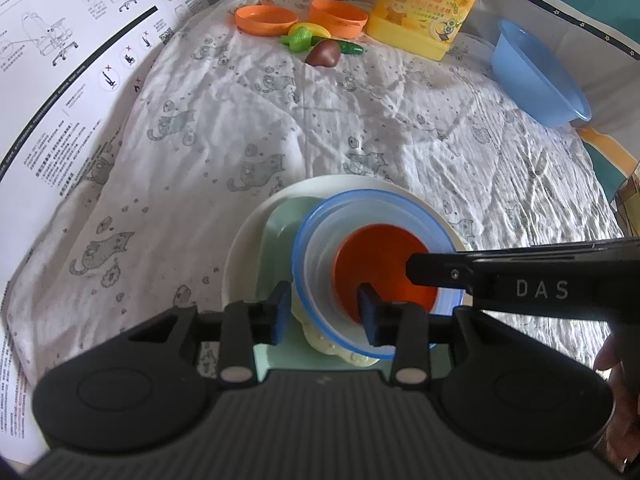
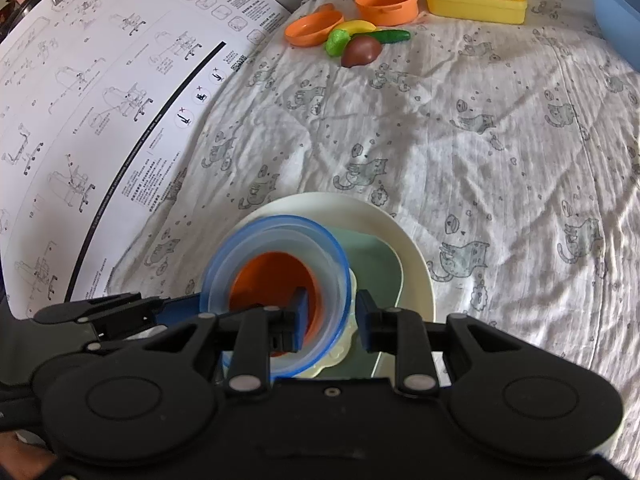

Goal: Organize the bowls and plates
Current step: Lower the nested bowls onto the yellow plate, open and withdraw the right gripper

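Note:
A stack sits on the cat-print cloth: a white plate at the bottom, a mint green plate on it, then a clear bowl with a blue rim holding an orange bowl. My left gripper straddles the near rim of the clear bowl, jaws apart, one finger inside. My right gripper straddles the same bowl's rim from the other side, jaws apart; the orange bowl shows inside it. The right gripper's finger reaches in from the right in the left wrist view.
At the back stand an orange plate, an orange bowl, toy fruit and vegetables, and a yellow detergent jug. A blue basin lies at the right. A printed instruction sheet covers the left.

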`<state>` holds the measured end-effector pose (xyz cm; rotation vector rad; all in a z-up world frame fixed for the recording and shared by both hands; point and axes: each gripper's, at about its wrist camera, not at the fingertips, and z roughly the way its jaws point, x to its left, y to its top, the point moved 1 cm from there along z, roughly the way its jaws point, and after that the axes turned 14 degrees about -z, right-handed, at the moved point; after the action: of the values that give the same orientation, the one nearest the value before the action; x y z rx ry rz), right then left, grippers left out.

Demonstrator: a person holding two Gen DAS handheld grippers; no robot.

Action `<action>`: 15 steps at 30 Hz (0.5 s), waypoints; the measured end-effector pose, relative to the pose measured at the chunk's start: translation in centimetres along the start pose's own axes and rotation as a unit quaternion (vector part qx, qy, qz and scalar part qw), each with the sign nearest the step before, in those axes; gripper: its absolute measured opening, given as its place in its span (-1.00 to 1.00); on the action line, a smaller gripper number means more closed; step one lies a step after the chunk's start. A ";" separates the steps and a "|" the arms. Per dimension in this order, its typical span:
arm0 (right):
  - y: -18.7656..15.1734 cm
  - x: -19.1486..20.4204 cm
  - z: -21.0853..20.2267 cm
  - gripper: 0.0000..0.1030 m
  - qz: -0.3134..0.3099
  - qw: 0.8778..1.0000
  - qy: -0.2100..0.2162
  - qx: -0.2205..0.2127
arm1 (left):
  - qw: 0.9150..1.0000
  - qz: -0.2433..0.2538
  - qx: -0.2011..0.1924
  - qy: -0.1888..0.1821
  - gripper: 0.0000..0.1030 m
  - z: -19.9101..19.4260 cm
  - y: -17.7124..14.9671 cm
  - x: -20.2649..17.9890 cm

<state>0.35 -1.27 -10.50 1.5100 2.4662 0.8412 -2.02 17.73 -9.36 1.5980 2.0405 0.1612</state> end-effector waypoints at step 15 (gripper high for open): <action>-0.5 0.2 -5.5 0.91 -0.028 0.996 -0.023 -0.080 | 0.992 0.032 -0.118 0.042 1.00 -4.4 -0.3 -0.9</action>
<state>-2.23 -3.37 -6.14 1.3845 2.3351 0.9553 -4.23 17.81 -5.43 1.5314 1.9497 0.4846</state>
